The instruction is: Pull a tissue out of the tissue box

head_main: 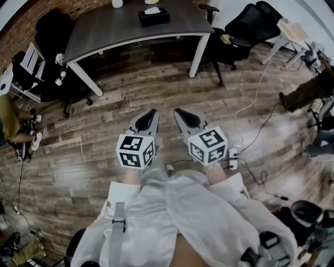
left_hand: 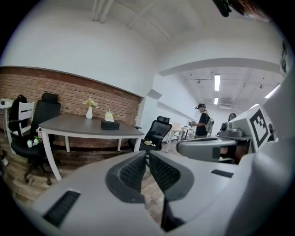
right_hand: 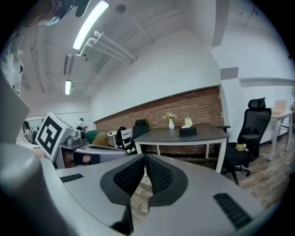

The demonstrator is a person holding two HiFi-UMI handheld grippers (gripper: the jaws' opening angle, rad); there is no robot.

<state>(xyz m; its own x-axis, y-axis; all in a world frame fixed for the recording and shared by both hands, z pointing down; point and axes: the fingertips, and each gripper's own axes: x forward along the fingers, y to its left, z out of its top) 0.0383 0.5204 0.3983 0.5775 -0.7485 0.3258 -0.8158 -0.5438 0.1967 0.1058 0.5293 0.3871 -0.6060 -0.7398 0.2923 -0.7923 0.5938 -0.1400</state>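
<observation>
**Hand-held grippers.** The left hand-held gripper and the right hand-held gripper sit side by side at the centre of the head view. Both are above the wooden floor and point toward the top of the frame. In the left gripper view the jaws are fully closed (the ribbed pads meet at their tips) and grip nothing. The right gripper view shows the same condition: jaws together, holding nothing.

**Task object.** The tissue box is black and stands at the top centre of the head view on a dark worktop, well apart from both hand-held grippers. A white tissue stands up from the slot in its top. In the left gripper view the box appears left of centre, above the jaw tips, with a white vase of flowers near it on its left. In the right gripper view the box appears right of centre on the same worktop, in front of a brick wall.

**Surroundings.** A black office chair stands at the upper right of the head view. A white power strip lies on the floor, just right of the right hand-held gripper.
</observation>
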